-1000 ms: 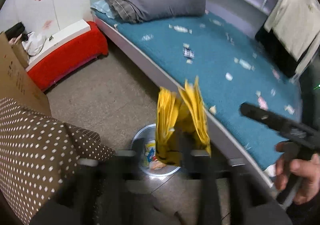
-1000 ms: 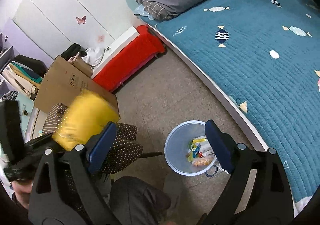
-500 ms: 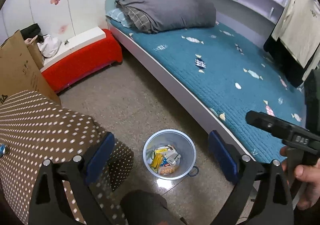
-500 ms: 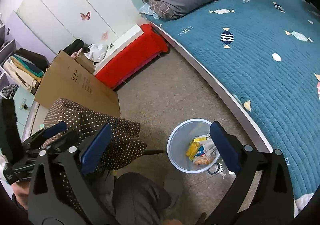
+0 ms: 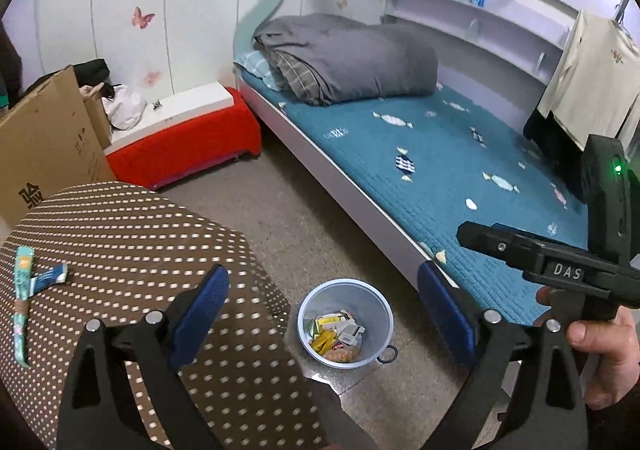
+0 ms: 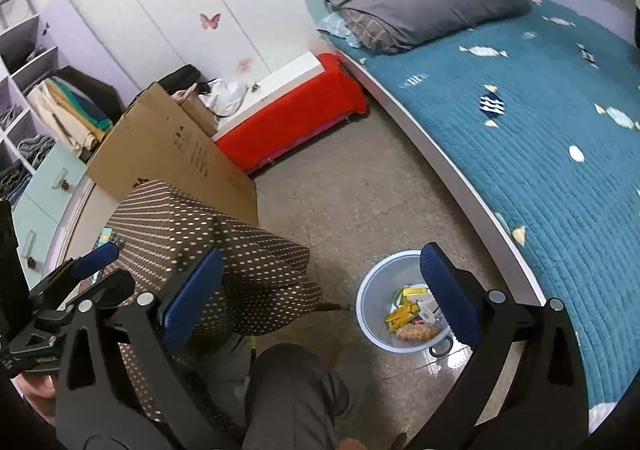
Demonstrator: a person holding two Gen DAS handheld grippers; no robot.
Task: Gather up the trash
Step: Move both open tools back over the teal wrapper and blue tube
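Observation:
A pale blue waste bin (image 5: 345, 324) stands on the floor beside the bed and holds several wrappers, one of them yellow; it also shows in the right wrist view (image 6: 400, 314). Two teal wrappers (image 5: 25, 288) lie on the brown polka-dot table (image 5: 132, 250) at the left. My left gripper (image 5: 324, 306) is open and empty, above the table edge and the bin. My right gripper (image 6: 320, 290) is open and empty, high over the bin. It shows at the right of the left wrist view (image 5: 560, 270).
A bed with a teal quilt (image 5: 440, 170) runs along the right. A red bench (image 5: 184, 138) and a cardboard box (image 5: 44, 146) stand at the back left. My knee (image 6: 292, 390) is below the right gripper.
One second ago my left gripper held a yellow wrapper over the bin. It has let go, the wrapper lies in the bin, and the left gripper has opened and risen.

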